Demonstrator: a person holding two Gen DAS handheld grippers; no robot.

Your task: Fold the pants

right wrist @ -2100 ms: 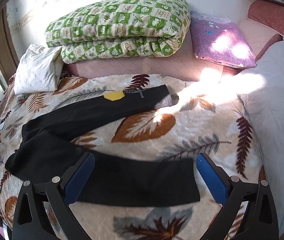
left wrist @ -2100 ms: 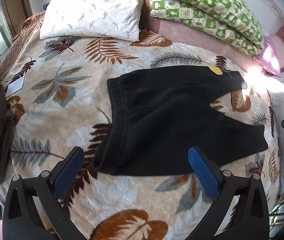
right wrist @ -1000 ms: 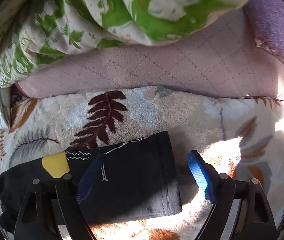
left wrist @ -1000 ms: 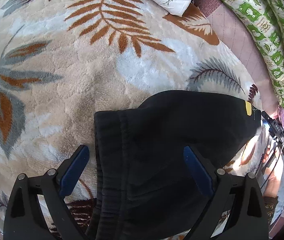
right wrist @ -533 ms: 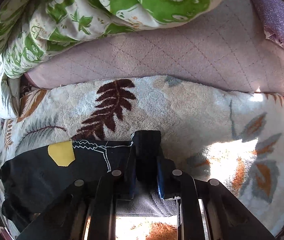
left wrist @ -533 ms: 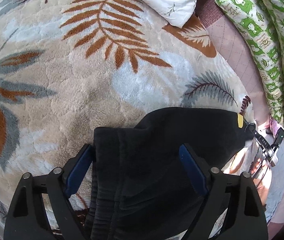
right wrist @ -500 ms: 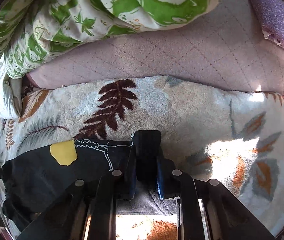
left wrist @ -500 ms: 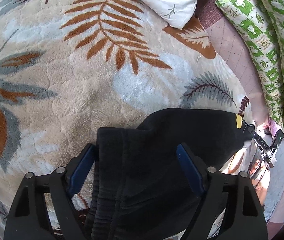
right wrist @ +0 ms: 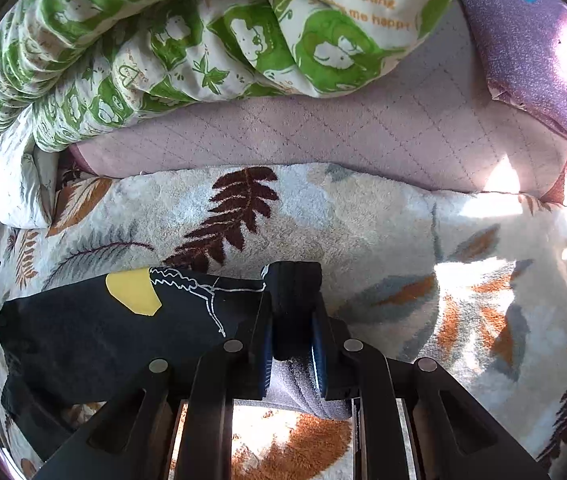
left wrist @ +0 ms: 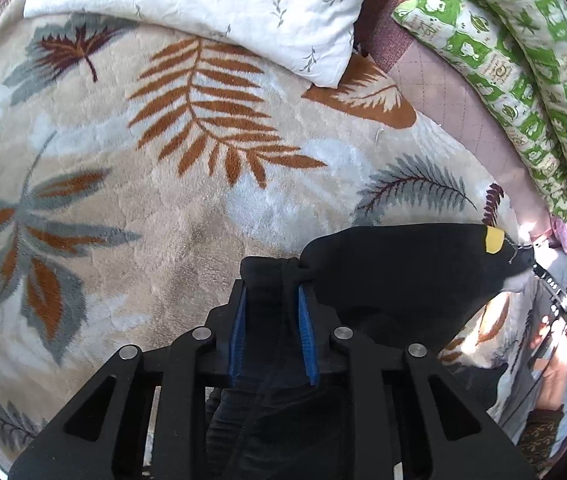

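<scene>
The black pants (left wrist: pixel 403 276) lie on the leaf-patterned bed blanket (left wrist: pixel 163 208). The waistband is pinched in the left claw (left wrist: pixel 271 320) and a leg cuff in the right claw (right wrist: pixel 293 344), both pressed together on fabric. The two ends are probably held so that one leg can be carried over the other.

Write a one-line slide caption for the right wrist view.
Right hand-held gripper shut on the cuff of black pants on a leaf-patterned blanket, green quilt behind.

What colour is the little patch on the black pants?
Yellow. The patch shows best in the right wrist view, beside white stitching on the pants.
</scene>
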